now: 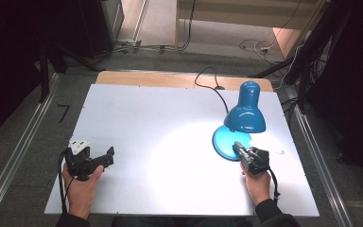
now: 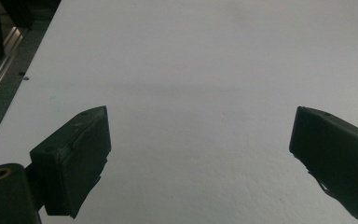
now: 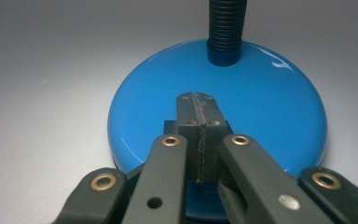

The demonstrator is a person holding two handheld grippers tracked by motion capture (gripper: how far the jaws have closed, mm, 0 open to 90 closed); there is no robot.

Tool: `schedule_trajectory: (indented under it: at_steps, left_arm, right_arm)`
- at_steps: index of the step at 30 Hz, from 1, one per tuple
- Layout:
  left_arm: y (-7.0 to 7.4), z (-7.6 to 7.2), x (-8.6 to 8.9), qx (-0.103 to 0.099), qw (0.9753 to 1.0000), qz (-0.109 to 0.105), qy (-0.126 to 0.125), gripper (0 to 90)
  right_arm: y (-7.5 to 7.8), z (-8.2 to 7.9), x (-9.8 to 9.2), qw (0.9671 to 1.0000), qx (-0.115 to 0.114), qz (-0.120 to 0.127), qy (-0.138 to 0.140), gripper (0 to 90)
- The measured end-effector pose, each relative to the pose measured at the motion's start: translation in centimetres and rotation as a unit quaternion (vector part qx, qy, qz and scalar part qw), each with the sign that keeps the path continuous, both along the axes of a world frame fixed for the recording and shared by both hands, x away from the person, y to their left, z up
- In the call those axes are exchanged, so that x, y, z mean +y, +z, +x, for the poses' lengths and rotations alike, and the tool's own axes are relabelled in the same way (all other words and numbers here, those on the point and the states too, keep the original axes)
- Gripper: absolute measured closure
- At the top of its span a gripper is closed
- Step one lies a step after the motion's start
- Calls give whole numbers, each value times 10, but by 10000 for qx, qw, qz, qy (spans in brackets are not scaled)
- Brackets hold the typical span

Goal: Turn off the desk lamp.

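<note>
Pressing closed jaws onto the lamp base [image 3: 261, 102] near the tabletop's [image 1: 137, 123] right edge, the right gripper [image 3: 196, 100] is risking slipping off; left gripper [image 2: 200, 154] is resting spread.

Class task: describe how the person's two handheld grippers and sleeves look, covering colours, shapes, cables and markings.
Both grippers are black with two blocky jaws. The left gripper carries a pale grey three-cornered plate on top and trails a black cable. The right gripper has flat link arms fixed with brass-coloured rivets, plus a black cable at the wrist. Dark sleeves cover the forearms.
</note>
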State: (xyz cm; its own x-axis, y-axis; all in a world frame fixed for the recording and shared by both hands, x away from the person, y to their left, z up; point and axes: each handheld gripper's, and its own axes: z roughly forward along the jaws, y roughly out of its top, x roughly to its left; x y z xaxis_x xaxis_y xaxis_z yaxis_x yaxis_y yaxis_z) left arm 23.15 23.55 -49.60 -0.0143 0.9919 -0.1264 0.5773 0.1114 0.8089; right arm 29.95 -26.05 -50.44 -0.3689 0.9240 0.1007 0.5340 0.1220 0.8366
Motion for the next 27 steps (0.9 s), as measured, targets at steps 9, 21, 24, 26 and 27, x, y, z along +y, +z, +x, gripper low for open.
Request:
schedule_trajectory:
  at_steps: [9, 21, 24, 26, 27]
  left_arm:
    - [0, 0, -1, 17, 10000, 21, -10, 58]
    - [0, 0, 1, -5, 10000, -5, -15, 58]
    - [0, 0, 1, -12, 10000, -6, -16, 58]
    - [0, 0, 2, 1, 10000, -6, -6, 58]
    - [0, 0, 2, 1, 10000, -12, -7, 58]
  right_arm:
    - [-1, 5, 0, 9999, 71, 1, -97, 879]
    - [8, 5, -4, 9996, 167, 248, 3, 874]
    - [9, 6, -6, 9994, 196, 279, -1, 842]
    - [10, 6, -7, 9995, 163, 270, -7, 828]
    - [10, 6, -7, 9995, 163, 270, -7, 828]
